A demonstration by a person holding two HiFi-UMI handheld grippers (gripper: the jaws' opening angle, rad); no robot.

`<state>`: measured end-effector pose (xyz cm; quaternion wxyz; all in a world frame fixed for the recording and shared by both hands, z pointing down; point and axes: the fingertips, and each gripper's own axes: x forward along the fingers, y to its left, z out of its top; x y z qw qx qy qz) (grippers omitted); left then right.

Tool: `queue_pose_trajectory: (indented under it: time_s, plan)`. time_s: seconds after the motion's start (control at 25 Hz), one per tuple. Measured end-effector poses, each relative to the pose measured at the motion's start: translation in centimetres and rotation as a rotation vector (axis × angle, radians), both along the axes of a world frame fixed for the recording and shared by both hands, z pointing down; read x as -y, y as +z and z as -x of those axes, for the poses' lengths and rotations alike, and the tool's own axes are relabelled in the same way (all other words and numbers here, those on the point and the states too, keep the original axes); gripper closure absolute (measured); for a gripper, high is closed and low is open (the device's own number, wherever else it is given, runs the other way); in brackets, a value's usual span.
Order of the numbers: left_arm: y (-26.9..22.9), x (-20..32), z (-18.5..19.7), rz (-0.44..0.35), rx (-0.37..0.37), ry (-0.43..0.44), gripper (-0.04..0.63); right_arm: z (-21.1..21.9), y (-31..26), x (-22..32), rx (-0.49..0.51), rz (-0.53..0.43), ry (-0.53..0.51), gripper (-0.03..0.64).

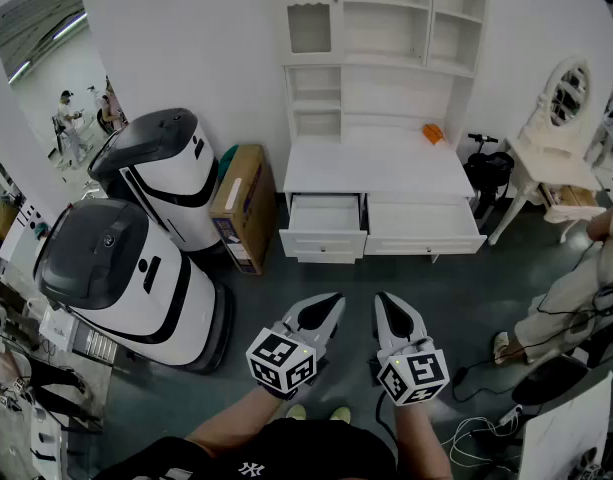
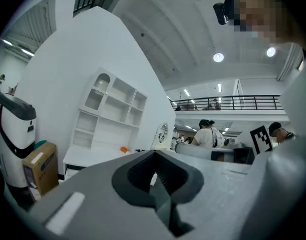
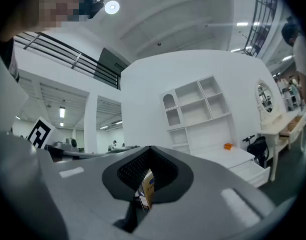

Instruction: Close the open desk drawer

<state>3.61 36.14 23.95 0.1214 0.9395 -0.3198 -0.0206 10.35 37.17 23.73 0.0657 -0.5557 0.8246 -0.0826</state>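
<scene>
A white desk point(image 1: 381, 163) with a shelf hutch stands against the far wall. Its left drawer point(image 1: 324, 226) is pulled out, and I can see into its bare inside. The right drawer point(image 1: 424, 230) also juts forward from the desk front. Both grippers hover over the floor well short of the desk, pointing toward it. The left gripper point(image 1: 328, 302) is shut with nothing in it, and so is the right gripper point(image 1: 388, 302). In the left gripper view the desk point(image 2: 93, 156) shows small at lower left. In the right gripper view the desk point(image 3: 237, 159) lies at right.
Two large white-and-black machines point(image 1: 136, 268) stand at left, and a cardboard box point(image 1: 244, 203) leans beside the desk. An orange object point(image 1: 432, 133) sits on the desktop. A vanity table point(image 1: 556, 173), a black scooter point(image 1: 491, 163), a person point(image 1: 576, 288) and floor cables point(image 1: 476, 433) fill the right.
</scene>
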Motion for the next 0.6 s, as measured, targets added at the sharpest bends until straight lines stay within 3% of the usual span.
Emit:
queue_pose_trajectory:
  time_s: [0.4,0.6]
  plan:
    - [-0.03,-0.49,-0.49,0.0,0.0,0.002,0.595,-0.18,-0.07,-0.39,-0.002,-0.003,-0.008,0.595]
    - [0.78,-0.66,-0.6,0.013,0.011,0.003,0.595,-0.57,0.25,-0.59,0.058,0.008,-0.014,0.594]
